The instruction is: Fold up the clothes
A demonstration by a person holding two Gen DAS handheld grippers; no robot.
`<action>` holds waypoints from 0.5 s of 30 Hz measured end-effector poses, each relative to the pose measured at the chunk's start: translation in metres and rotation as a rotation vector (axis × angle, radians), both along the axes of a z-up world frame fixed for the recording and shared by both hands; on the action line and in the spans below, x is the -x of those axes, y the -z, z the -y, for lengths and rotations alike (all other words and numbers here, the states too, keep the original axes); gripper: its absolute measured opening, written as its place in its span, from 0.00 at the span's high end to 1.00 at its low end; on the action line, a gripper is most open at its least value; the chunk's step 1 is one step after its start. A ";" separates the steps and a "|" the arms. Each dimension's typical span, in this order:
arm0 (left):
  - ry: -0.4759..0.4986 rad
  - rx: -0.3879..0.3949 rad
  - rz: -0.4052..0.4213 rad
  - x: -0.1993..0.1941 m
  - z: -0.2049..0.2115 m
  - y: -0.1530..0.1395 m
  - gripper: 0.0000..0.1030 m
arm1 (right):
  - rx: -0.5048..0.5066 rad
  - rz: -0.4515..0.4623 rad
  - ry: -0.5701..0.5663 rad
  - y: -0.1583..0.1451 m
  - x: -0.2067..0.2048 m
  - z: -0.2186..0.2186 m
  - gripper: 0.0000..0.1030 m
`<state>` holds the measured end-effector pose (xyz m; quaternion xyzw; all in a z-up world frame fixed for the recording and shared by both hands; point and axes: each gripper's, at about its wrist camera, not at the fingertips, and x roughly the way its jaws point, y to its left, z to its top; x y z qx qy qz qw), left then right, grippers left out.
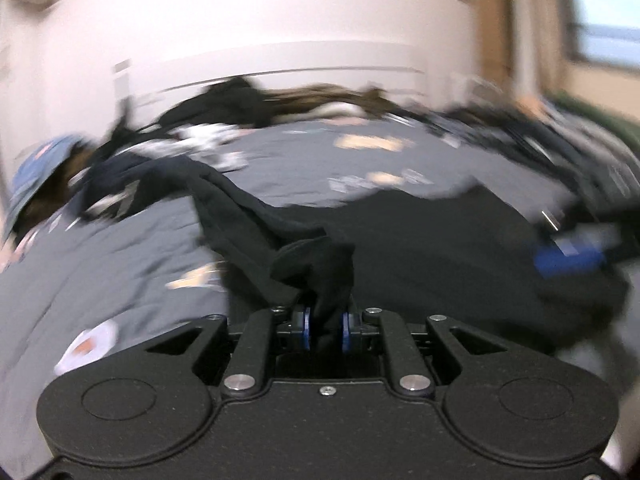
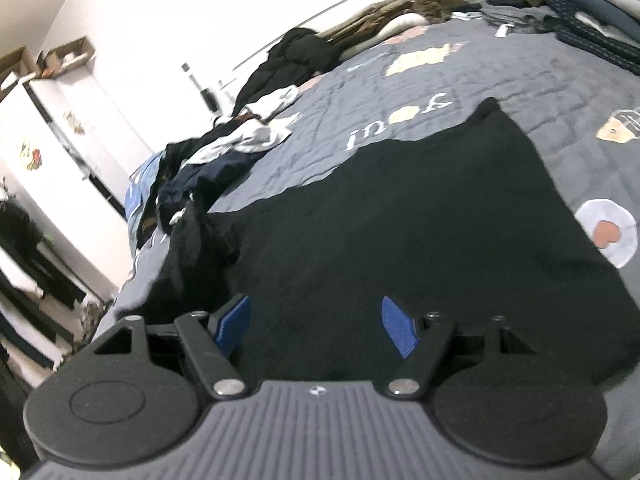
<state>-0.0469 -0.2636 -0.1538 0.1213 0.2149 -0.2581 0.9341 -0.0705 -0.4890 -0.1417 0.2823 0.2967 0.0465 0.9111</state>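
A black garment (image 2: 400,232) lies spread flat on the grey patterned bedspread (image 2: 400,92). In the blurred left wrist view my left gripper (image 1: 326,326) is shut on a bunched fold of this black garment (image 1: 440,248), and a long strip of the cloth trails up and to the left from the blue pads (image 1: 307,326). The right gripper (image 2: 316,326) hovers low over the near part of the garment. It is open, its blue pads (image 2: 396,326) wide apart with only flat cloth below them.
A heap of dark and white clothes (image 2: 224,148) lines the bed's left side. More dark garments (image 2: 304,56) lie at the head, and folded stacks (image 2: 592,12) at the far right. A white cabinet (image 2: 60,140) stands left of the bed.
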 end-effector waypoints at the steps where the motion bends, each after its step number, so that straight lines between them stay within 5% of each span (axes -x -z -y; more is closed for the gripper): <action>1: 0.045 -0.035 0.004 0.005 0.009 0.005 0.87 | -0.005 -0.002 0.010 0.000 0.001 0.004 0.30; 7: 0.225 -0.257 0.032 0.024 0.051 0.037 0.87 | -0.021 -0.007 0.046 0.000 0.009 0.027 0.29; 15: 0.220 -0.262 0.045 0.024 0.057 0.038 0.87 | -0.133 -0.042 -0.061 0.010 0.014 0.033 0.26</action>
